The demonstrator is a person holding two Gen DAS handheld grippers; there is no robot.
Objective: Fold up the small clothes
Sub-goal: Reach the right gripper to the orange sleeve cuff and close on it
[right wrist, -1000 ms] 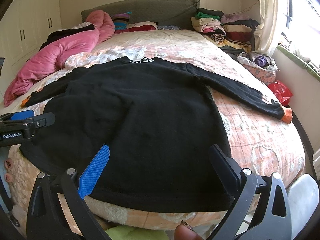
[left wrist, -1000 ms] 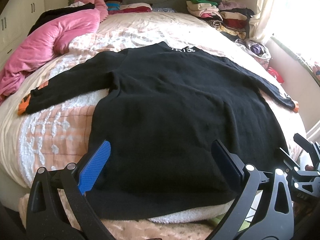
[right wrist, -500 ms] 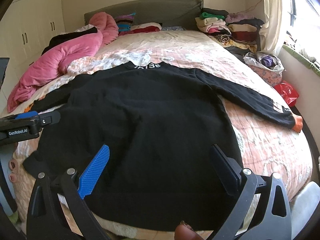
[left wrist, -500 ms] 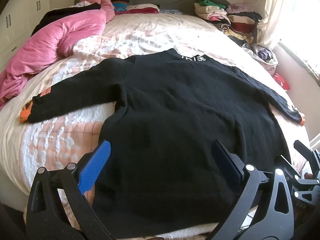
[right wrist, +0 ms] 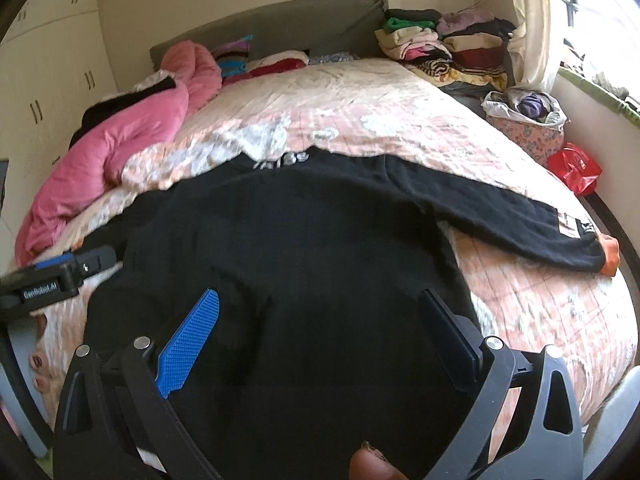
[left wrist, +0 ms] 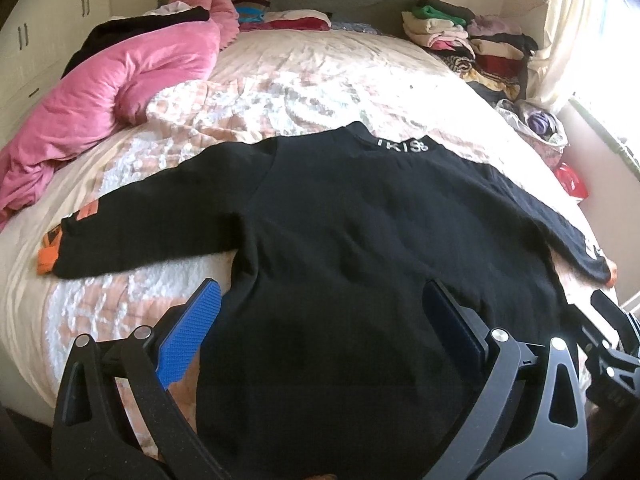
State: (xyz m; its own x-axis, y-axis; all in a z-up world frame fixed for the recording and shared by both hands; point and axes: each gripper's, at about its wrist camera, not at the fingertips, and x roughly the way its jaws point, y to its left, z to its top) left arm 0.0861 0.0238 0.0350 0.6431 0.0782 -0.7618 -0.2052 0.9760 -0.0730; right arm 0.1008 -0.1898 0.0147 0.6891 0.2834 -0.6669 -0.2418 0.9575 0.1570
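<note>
A black long-sleeved sweater (left wrist: 360, 240) (right wrist: 300, 260) lies flat on the bed, collar with white lettering away from me, both sleeves spread out with orange cuffs. My left gripper (left wrist: 320, 308) hovers open over the sweater's lower left part, its blue pad over the hem's left edge. My right gripper (right wrist: 320, 312) is open above the lower right body. Neither holds cloth. In the right wrist view the left gripper (right wrist: 72, 268) shows at the left edge; the left wrist view shows part of the right gripper (left wrist: 612, 320) at the right edge.
The bed (left wrist: 320, 80) has a peach and white quilt. A pink duvet (left wrist: 120, 92) is heaped at the far left. Folded clothes (left wrist: 472, 40) are stacked at the far right by the headboard. A basket (right wrist: 528, 120) and red bag (right wrist: 576, 168) stand right of the bed.
Both grippers have moved forward and lower over the sweater's bottom part, so the hem has dropped out of sight beneath them. The sweater itself has not moved.
</note>
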